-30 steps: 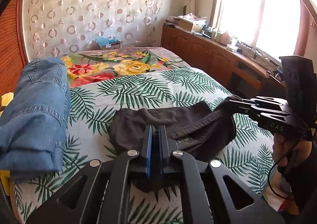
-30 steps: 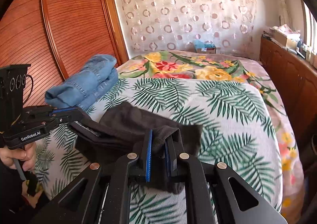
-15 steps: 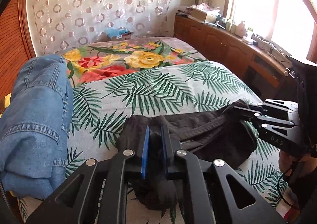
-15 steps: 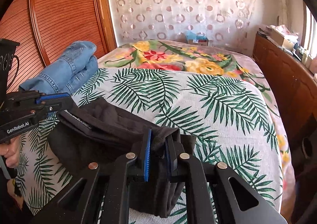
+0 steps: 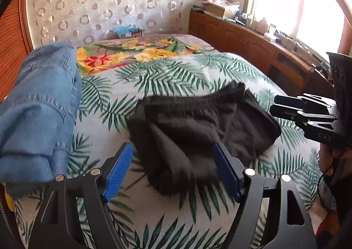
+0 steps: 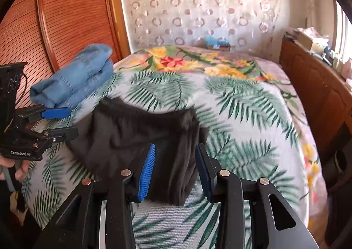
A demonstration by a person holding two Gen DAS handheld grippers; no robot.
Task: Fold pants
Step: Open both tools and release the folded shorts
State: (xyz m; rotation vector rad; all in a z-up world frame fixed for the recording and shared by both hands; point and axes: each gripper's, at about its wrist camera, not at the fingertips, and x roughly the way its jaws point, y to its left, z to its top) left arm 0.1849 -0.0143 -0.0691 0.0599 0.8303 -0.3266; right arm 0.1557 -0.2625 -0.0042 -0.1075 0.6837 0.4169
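Observation:
The black pants [image 5: 198, 125] lie folded in a loose bundle on the palm-print bedspread [image 5: 167, 73], also in the right wrist view [image 6: 136, 139]. My left gripper [image 5: 173, 172] is open, its blue pads wide apart over the bundle's near left end, holding nothing. It shows from the side in the right wrist view [image 6: 63, 123]. My right gripper [image 6: 175, 169] is open over the bundle's near right end, with cloth between the pads but not pinched. It also shows at the right of the left wrist view [image 5: 279, 106].
Folded blue jeans [image 5: 37, 112] lie at the bed's left edge, also in the right wrist view [image 6: 74, 77]. A wooden wardrobe [image 6: 66, 18] stands left of the bed. A wooden cabinet [image 5: 253, 51] with clutter runs under the window on the right.
Both grippers were shut on the black pants and have opened. The pants have dropped onto the bed as a folded bundle.

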